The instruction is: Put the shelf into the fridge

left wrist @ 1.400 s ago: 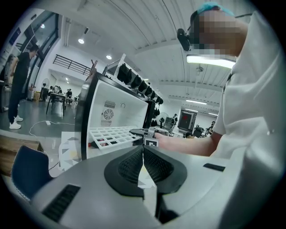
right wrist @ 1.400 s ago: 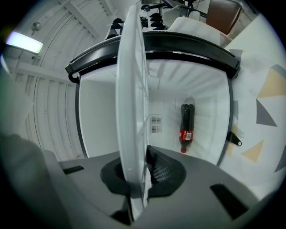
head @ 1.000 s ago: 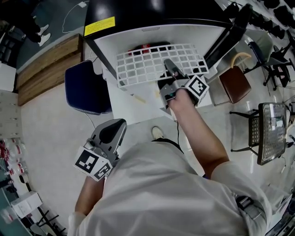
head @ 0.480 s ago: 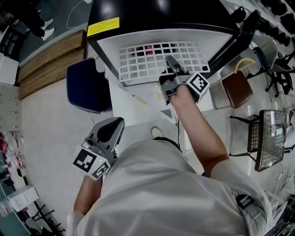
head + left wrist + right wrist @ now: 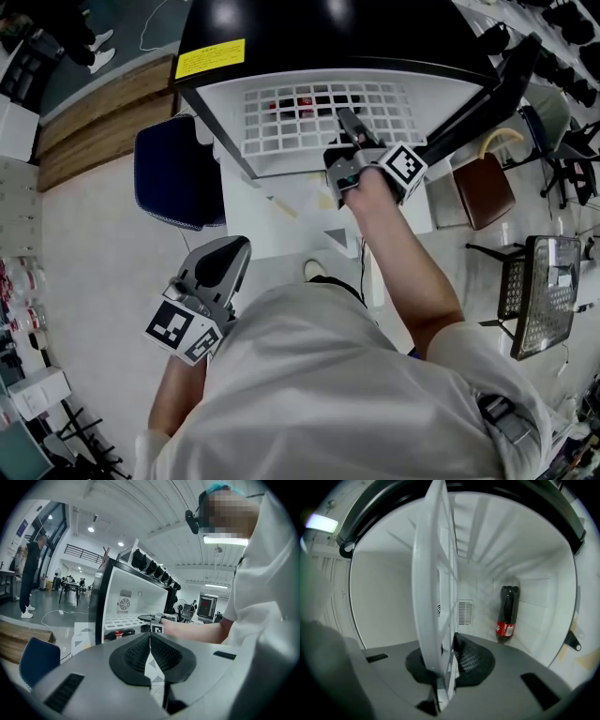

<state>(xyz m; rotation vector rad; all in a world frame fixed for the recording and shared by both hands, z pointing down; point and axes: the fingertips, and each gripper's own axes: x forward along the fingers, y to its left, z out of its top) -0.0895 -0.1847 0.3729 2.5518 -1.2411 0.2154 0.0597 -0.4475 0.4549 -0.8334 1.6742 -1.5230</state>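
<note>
The right hand-held gripper [image 5: 347, 124] pinches the front edge of the shelf [image 5: 291, 122], which sits partway inside the fridge [image 5: 441, 84]; the left hand-held gripper [image 5: 150, 641] is pressed together, empty; held at one point, the shelf could skew and jam against a side wall.

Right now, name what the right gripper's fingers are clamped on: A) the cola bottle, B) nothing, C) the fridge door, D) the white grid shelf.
D: its own view shows the right gripper with fingers pressed on the white grid shelf; the bottle sits apart, deeper in the fridge.
</note>
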